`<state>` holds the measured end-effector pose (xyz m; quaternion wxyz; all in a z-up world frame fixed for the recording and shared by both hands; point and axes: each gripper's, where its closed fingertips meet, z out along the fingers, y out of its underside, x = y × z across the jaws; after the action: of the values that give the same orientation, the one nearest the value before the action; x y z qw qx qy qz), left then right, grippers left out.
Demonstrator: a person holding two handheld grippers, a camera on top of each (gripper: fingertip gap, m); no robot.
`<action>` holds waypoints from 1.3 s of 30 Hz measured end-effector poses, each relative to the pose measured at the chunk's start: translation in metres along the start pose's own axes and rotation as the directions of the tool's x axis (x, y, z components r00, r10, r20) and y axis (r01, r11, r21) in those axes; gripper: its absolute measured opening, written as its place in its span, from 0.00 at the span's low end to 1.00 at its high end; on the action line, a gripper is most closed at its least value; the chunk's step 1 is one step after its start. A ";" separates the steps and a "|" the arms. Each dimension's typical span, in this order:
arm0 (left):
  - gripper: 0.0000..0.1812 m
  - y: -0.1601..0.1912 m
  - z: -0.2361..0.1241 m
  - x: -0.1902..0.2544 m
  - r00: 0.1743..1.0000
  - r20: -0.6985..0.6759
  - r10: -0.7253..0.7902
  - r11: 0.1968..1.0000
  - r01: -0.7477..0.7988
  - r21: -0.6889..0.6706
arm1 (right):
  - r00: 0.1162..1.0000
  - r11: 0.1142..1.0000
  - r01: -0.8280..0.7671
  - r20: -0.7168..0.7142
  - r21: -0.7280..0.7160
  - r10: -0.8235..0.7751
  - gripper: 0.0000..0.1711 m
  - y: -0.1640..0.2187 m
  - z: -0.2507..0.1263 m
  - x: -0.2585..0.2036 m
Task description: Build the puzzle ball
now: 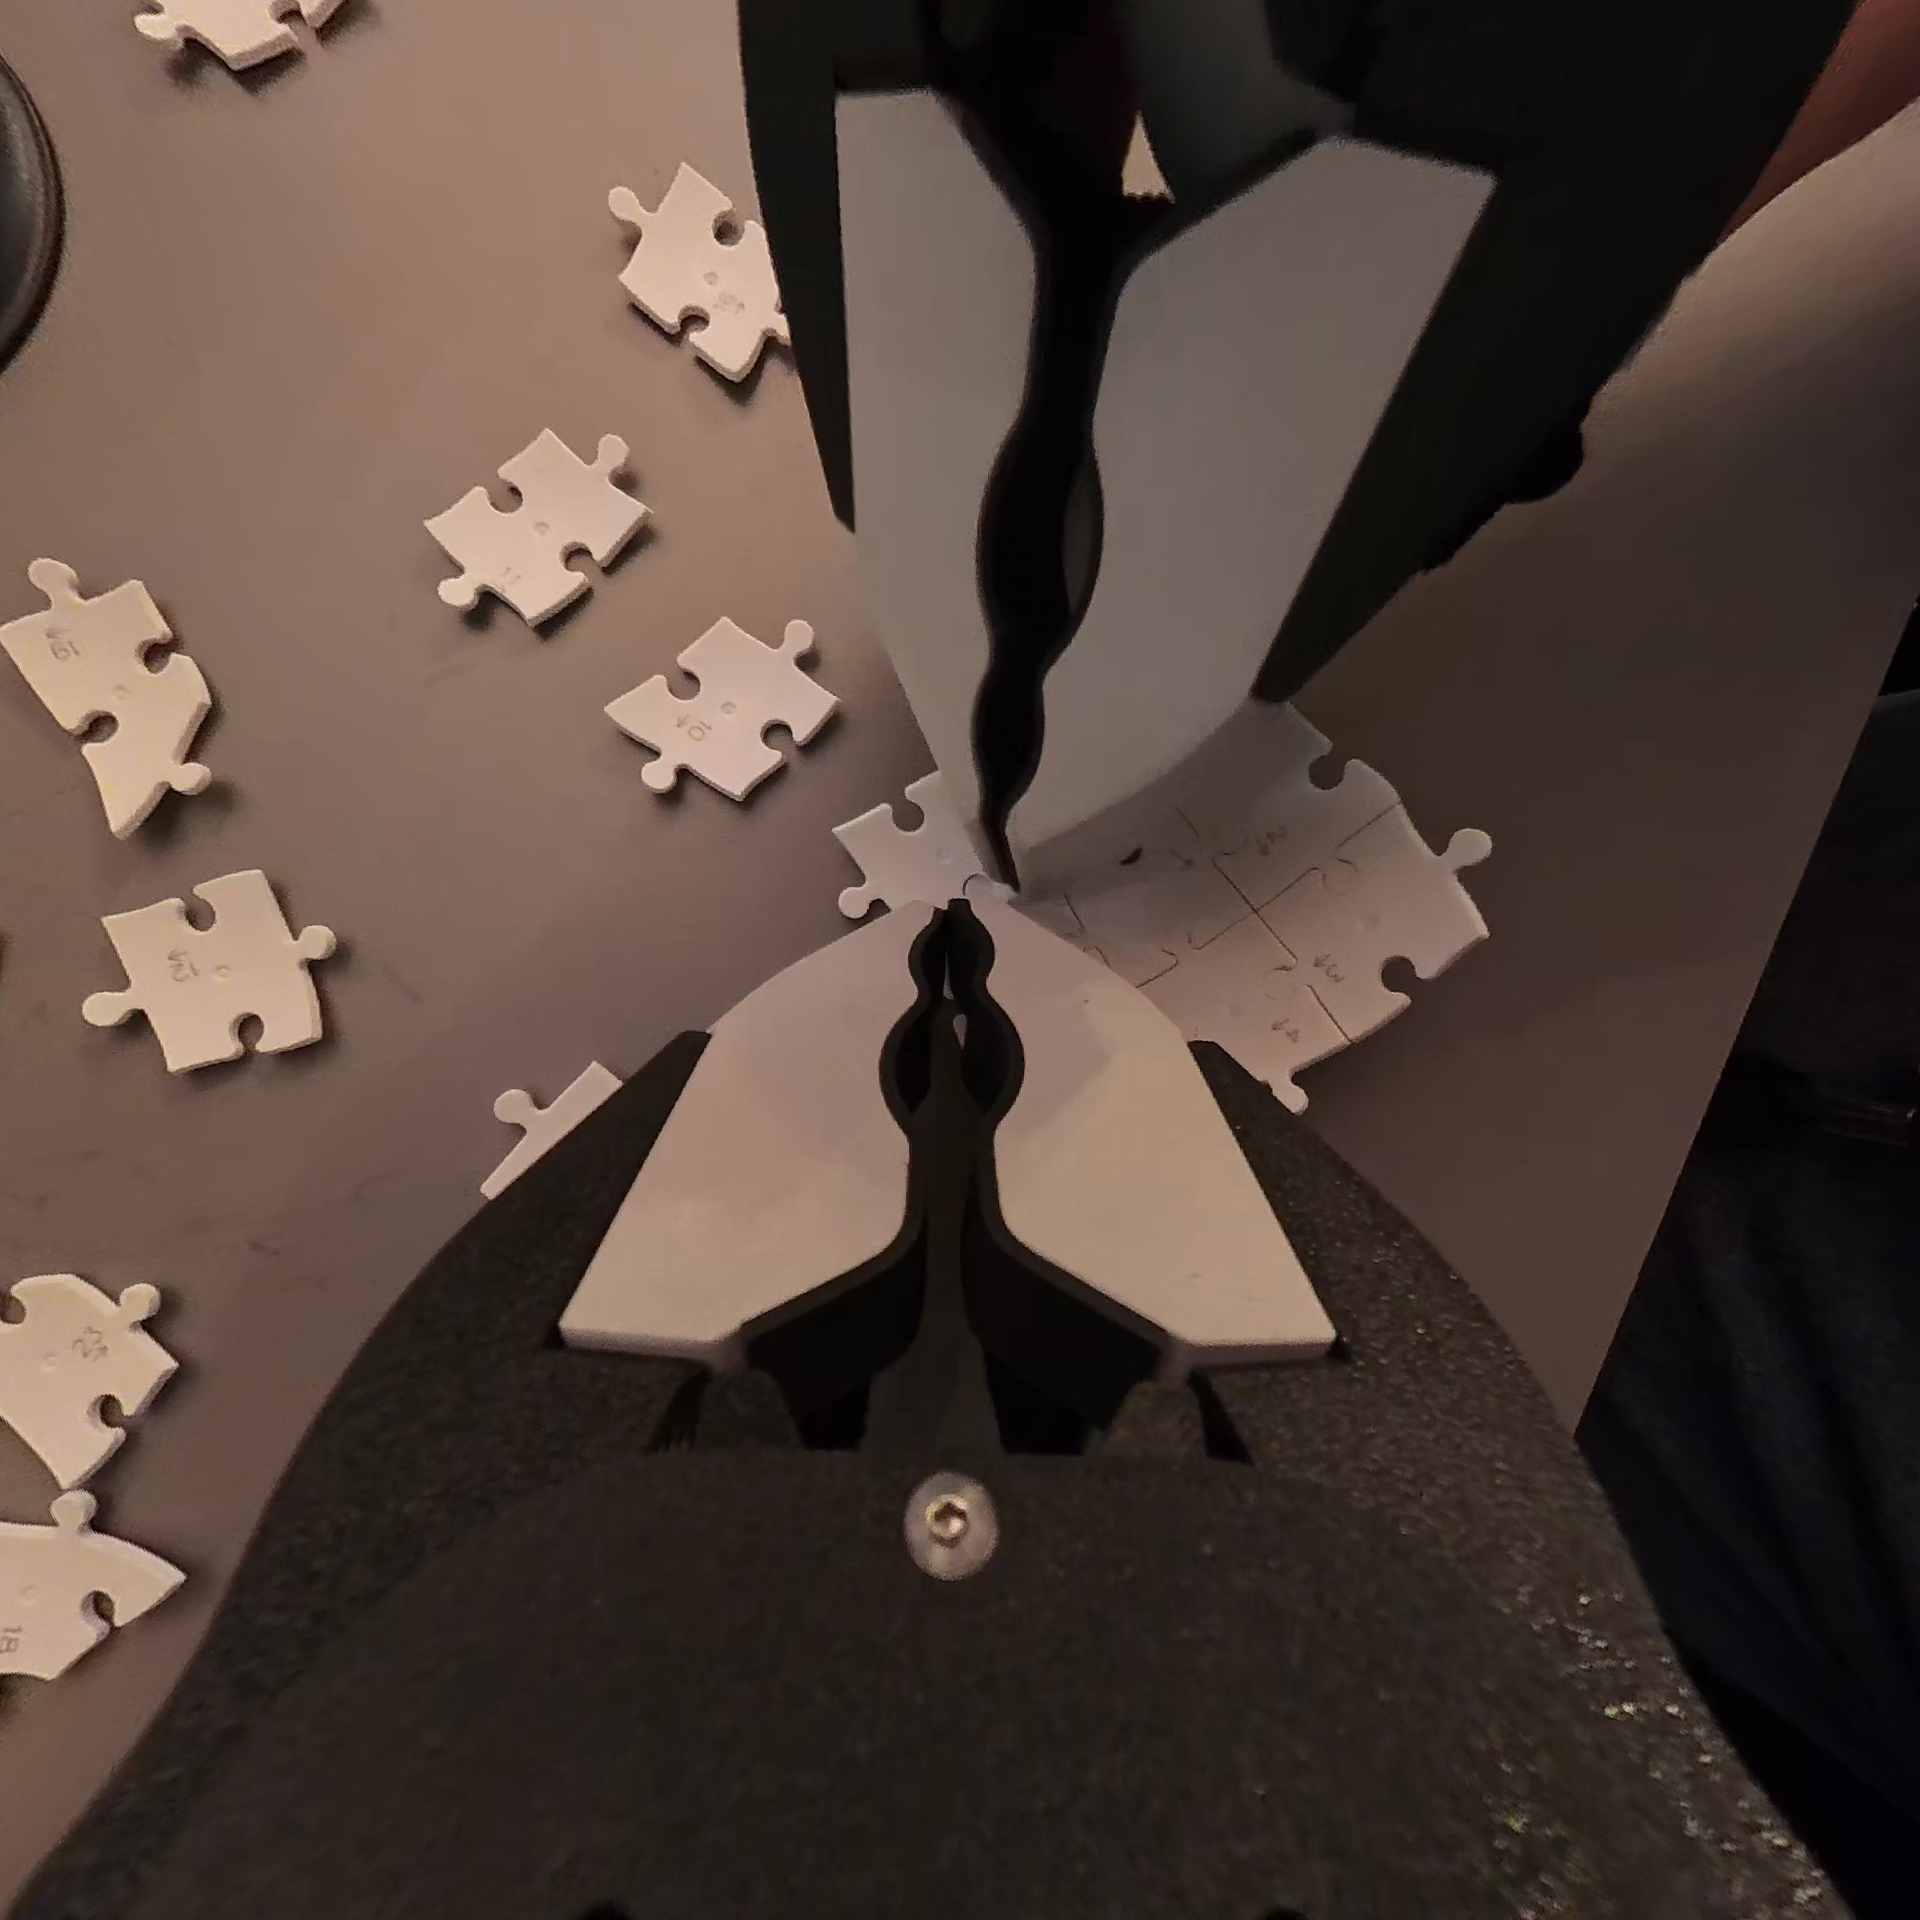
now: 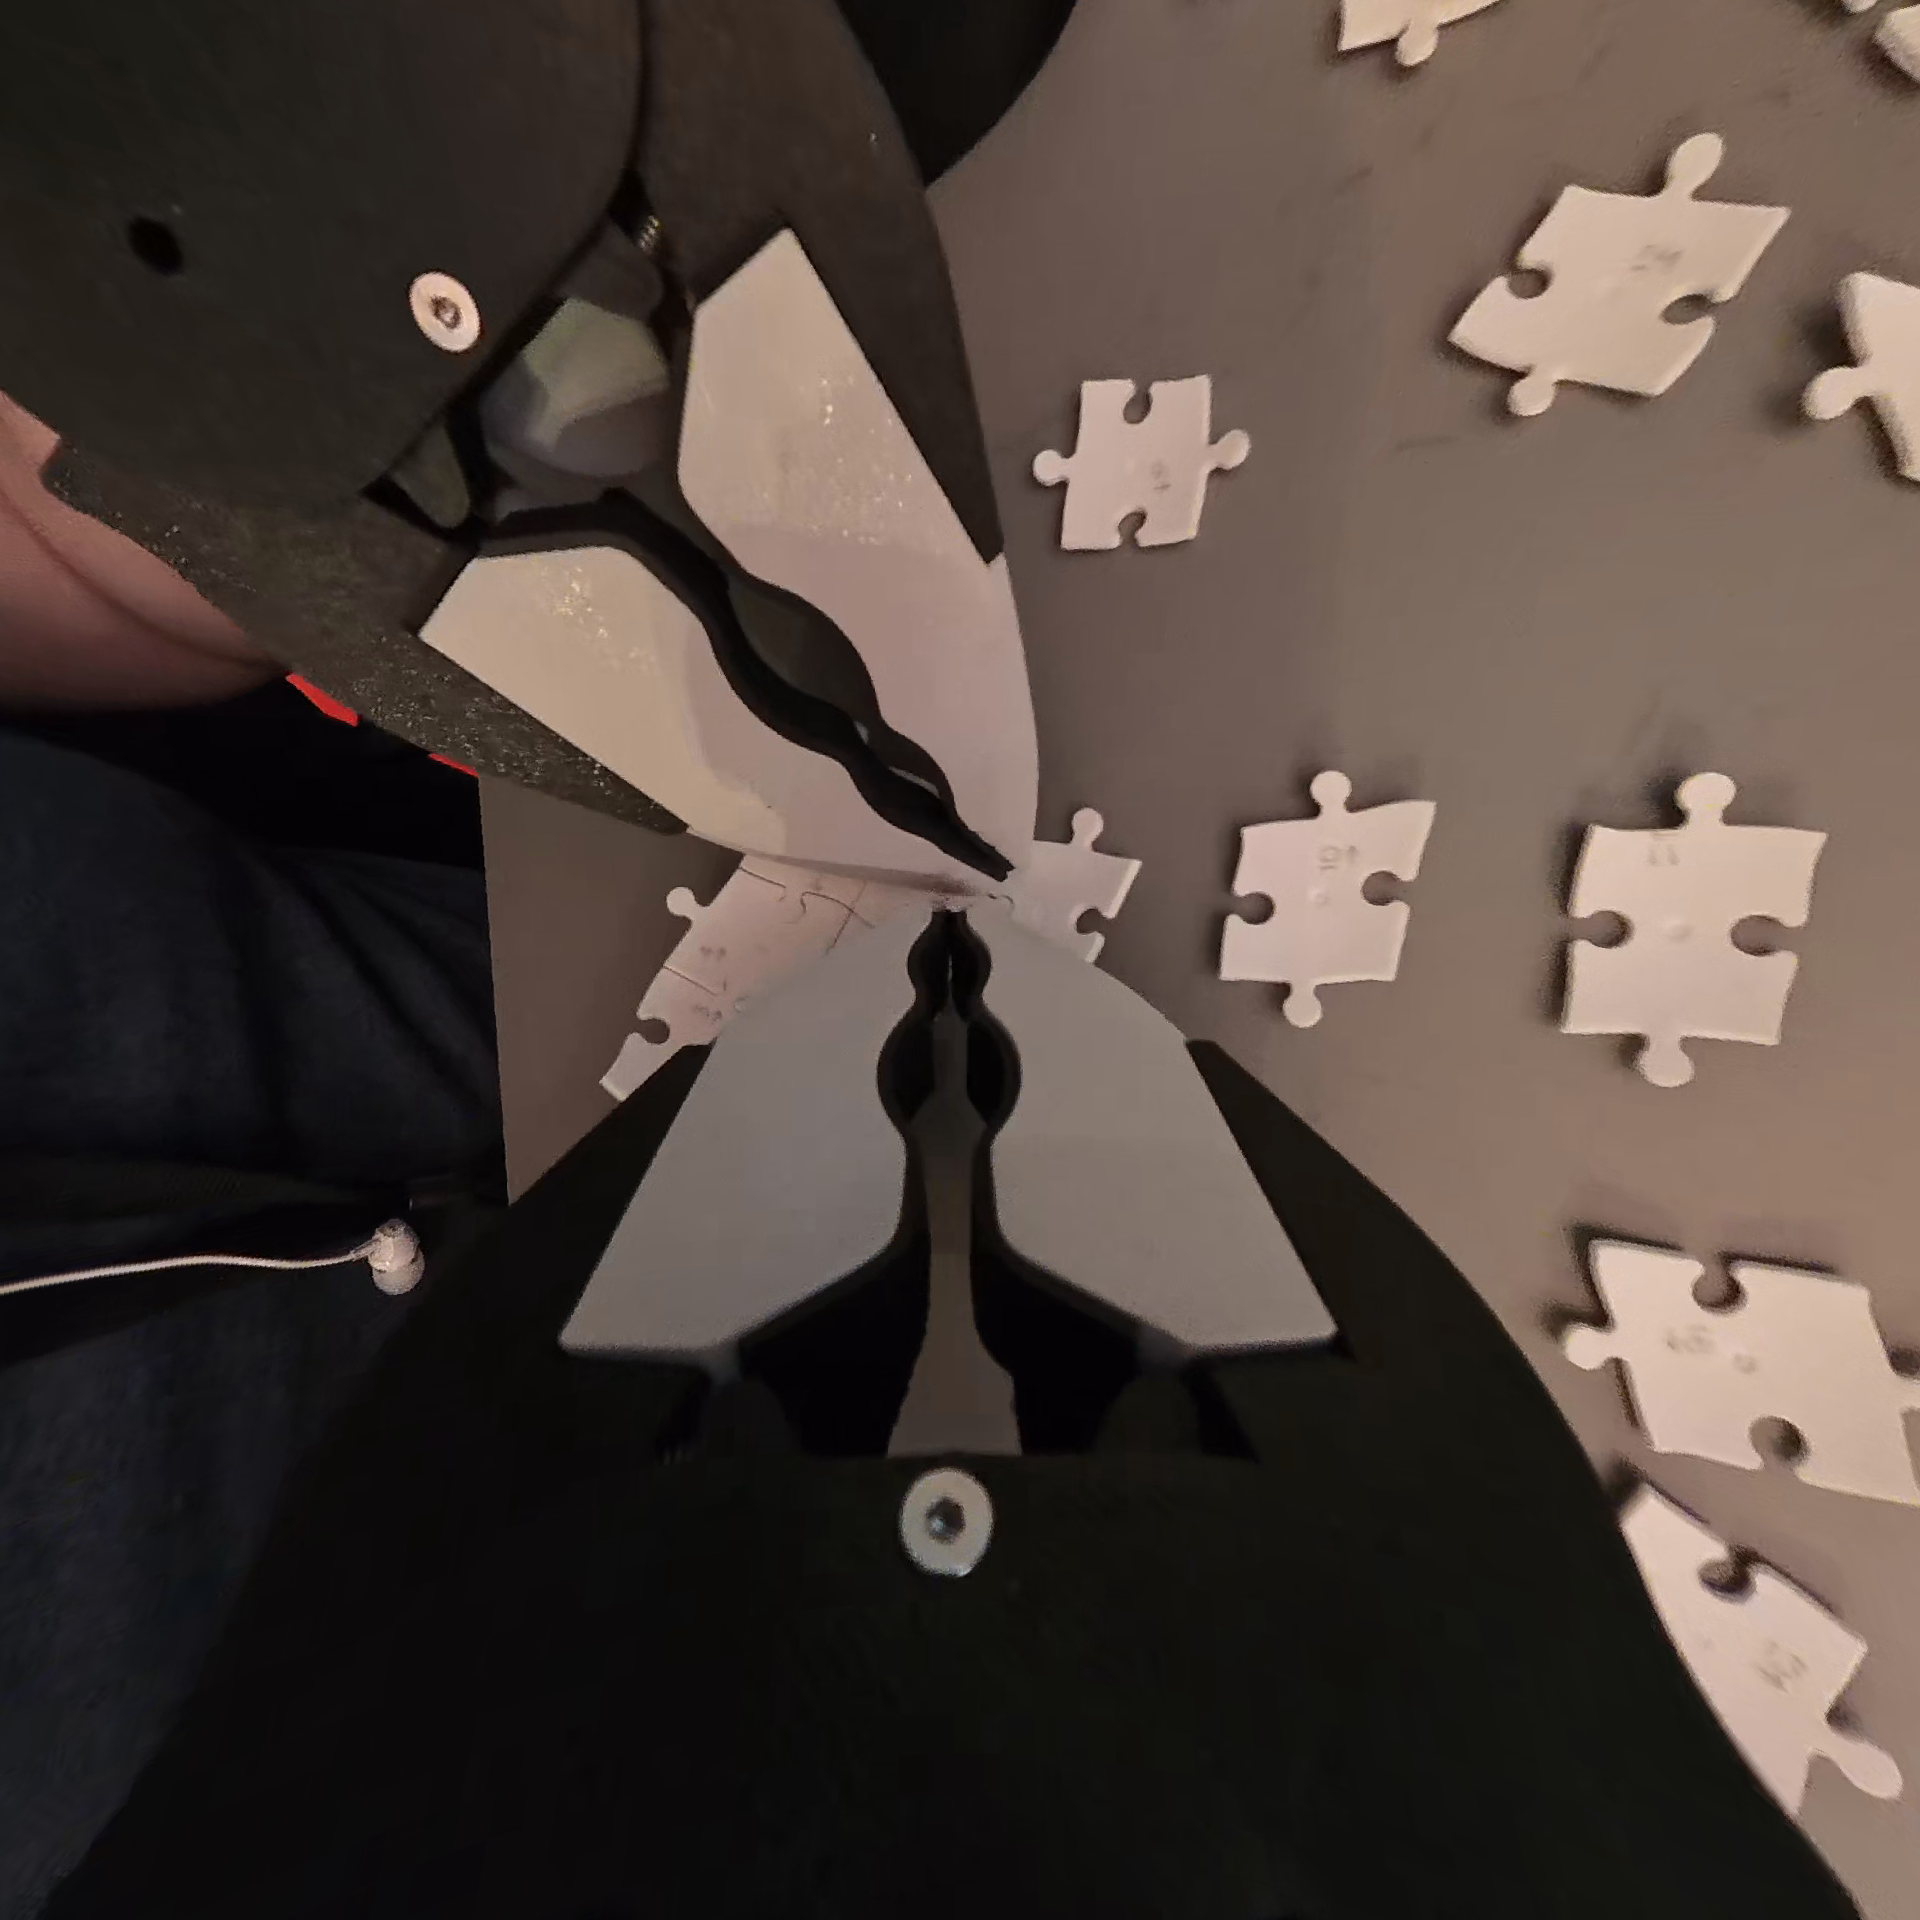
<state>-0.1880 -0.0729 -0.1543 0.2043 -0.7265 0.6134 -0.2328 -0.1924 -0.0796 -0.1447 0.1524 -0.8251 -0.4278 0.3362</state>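
Puzzle ball work so far is a flat joined patch (image 1: 1309, 935) of white pieces lying on the grey table (image 1: 343, 343), close to the table's near edge beside the person's dark clothing (image 2: 208, 987).

The left wrist view shows most of that patch, with its seam lines, spreading to the right of the two sets of tips; in the right wrist view only a narrow strip of it (image 2: 727, 956) shows between the two tools. The right wrist view alone shows a white cord end (image 2: 397, 1257) on the clothing and the outer side of the left gripper's black body.

The left gripper (image 1: 951, 914) has its white fingers (image 1: 790, 1174) pressed together, and the tips meet at the patch's edge, where a single piece (image 1: 899, 847) abuts it. The right gripper (image 2: 948, 920) is likewise clenched, its tips at the same joint. Whether either pinches a piece or only presses on it cannot be told.

Loose pieces (image 1: 540, 540) lie spread apart over the table on the far side of the joint, with bare grey between them. On the near side the patch sits almost at the table edge.
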 end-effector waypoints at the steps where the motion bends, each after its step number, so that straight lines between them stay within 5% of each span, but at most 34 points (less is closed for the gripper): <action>1: 0.00 0.000 0.000 0.000 1.000 0.000 0.000 1.000 0.000 0.000 | 1.000 1.000 -0.002 -0.004 -0.006 0.002 0.01 0.002 0.002 0.001; 19: 0.00 -0.007 -0.024 -0.003 0.993 -0.061 -0.100 0.985 0.108 0.132 | 0.999 0.998 -0.030 -0.024 -0.058 0.029 0.01 0.008 0.005 0.004; 39: 0.00 -0.003 -0.003 -0.005 0.998 -0.017 -0.056 0.997 0.056 0.054 | 0.986 0.981 -0.165 -0.005 -0.102 0.166 0.01 0.007 0.006 0.005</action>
<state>-0.1876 -0.0675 -0.1508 0.2128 -0.7358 0.5877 -0.2607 -0.1898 -0.0802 -0.1548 0.0808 -0.8639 -0.3746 0.3267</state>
